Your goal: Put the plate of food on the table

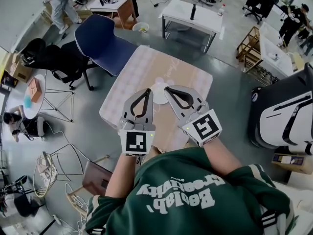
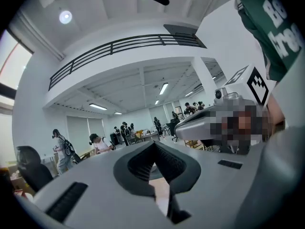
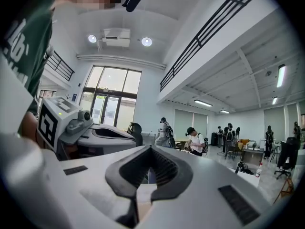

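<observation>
Grey moulded plastic forms both grippers; each jaw is lined with a dark ribbed pad bowed into a loop. The left gripper [image 1: 146,92] and right gripper [image 1: 170,90] are held side by side above the table [image 1: 142,65], jaws closed tip to tip with nothing gripped. A pale checked cloth with rounded corners covers the table. The plate [image 1: 159,87], round, white and smooth, lies on the cloth, partly hidden by the gripper tips; food cannot be made out.
</observation>
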`<state>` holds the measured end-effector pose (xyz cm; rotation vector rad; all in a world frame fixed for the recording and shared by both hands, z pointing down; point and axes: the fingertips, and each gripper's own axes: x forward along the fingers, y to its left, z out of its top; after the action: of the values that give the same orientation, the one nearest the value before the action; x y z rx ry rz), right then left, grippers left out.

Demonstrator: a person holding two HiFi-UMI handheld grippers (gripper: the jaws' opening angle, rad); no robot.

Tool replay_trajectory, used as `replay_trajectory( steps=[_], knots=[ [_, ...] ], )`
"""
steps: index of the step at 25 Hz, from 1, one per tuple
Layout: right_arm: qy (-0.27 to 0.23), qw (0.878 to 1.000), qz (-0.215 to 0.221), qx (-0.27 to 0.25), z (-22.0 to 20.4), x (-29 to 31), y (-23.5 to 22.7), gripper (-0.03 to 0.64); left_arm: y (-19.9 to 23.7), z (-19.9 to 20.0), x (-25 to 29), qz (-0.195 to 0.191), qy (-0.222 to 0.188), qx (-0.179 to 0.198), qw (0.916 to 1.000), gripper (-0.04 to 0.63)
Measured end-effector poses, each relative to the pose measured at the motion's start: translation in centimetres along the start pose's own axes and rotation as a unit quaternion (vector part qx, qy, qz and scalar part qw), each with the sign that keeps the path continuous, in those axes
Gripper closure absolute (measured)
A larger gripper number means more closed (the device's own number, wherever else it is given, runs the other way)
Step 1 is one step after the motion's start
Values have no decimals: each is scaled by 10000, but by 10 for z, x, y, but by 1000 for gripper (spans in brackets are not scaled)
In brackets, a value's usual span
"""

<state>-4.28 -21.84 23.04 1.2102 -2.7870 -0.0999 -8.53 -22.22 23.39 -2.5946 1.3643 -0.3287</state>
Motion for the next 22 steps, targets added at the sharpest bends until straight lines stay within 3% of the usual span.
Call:
replay_trajectory(
  steps=[22],
  knots=[
    [-6,9999,136,-50,-1,-4,18,601,-7,-4,-16,133,135,226,9996,587]
  ],
)
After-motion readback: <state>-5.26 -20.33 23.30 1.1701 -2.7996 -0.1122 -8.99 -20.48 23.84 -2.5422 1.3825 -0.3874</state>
